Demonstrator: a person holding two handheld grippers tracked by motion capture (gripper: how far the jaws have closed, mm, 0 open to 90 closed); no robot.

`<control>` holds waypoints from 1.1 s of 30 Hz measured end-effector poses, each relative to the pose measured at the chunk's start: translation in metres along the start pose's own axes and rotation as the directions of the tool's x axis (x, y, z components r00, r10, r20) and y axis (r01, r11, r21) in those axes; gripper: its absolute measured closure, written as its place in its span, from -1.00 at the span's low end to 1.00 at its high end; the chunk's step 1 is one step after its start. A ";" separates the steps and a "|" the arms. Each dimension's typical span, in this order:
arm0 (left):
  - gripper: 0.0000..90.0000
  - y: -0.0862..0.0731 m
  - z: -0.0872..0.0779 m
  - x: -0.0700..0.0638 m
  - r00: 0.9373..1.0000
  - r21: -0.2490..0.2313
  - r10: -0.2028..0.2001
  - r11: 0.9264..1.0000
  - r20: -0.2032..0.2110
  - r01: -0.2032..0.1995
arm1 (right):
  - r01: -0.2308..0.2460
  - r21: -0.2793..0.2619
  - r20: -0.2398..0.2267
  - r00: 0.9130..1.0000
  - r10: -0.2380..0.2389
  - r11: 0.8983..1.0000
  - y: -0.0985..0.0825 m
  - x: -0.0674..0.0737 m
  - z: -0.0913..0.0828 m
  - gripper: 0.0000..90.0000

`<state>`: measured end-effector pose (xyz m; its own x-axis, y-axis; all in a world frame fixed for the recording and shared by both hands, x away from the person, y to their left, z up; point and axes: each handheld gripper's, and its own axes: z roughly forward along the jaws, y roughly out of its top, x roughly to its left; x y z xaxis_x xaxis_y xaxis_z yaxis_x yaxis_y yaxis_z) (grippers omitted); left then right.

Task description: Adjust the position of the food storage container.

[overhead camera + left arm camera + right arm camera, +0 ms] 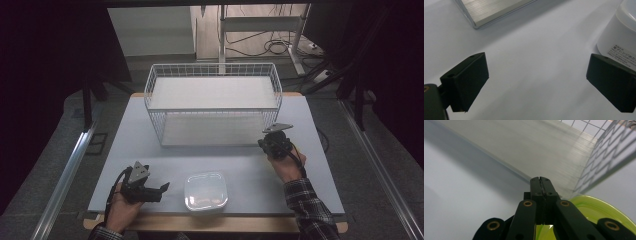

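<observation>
My right gripper [541, 180] is shut, its two black jaws pressed flat together. It points at the floor of a white wire basket [604, 152]. A yellow-green translucent curved thing [599, 210] shows under the jaws; I cannot tell if it is pinched. In the high view the right gripper [268, 142] sits at the basket's [212, 102] front right corner. My left gripper [162, 191] rests at the front left of the table [150, 150], open, its jaws [536, 80] wide apart over bare tabletop. A white rounded-square container [206, 191] stands just right of it, apart from the jaws.
The wire basket takes up the back middle of the table. The white container's labelled wall [616, 42] is close to the left gripper's right jaw. A pale brushed panel edge [489, 10] lies farther off. Dark floor, metal rails and cables surround the table.
</observation>
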<state>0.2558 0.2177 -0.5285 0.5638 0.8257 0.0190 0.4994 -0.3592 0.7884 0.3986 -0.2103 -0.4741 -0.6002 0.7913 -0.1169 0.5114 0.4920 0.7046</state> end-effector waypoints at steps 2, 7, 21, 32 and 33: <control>-0.91 0.000 0.000 0.000 1.000 0.001 0.001 1.000 0.000 -0.001 | 0.002 0.001 0.001 1.000 -0.002 1.000 -0.001 -0.001 -0.002 1.00; -0.91 0.000 0.000 -0.001 1.000 0.003 0.005 1.000 -0.002 -0.005 | -0.002 0.011 -0.020 1.000 0.002 1.000 -0.013 -0.002 -0.014 1.00; -0.88 0.003 0.001 -0.003 1.000 0.035 -0.025 0.999 0.007 0.025 | -0.025 0.001 -0.013 1.000 0.025 1.000 -0.041 -0.003 -0.042 1.00; 0.20 0.002 -0.015 -0.030 0.983 0.050 -0.020 0.999 0.180 0.011 | -0.037 -0.085 -0.204 0.979 0.019 0.996 -0.052 0.046 -0.062 0.99; 0.27 0.002 -0.015 -0.033 0.981 0.053 -0.014 0.999 0.194 0.004 | -0.036 -0.088 -0.215 0.977 0.017 0.995 -0.053 0.049 -0.063 0.99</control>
<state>0.2279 0.1961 -0.5183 0.6734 0.7308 -0.1115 0.5356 -0.3783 0.7550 0.3033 -0.2210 -0.4727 -0.7095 0.7030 0.0479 0.4767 0.4288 0.7674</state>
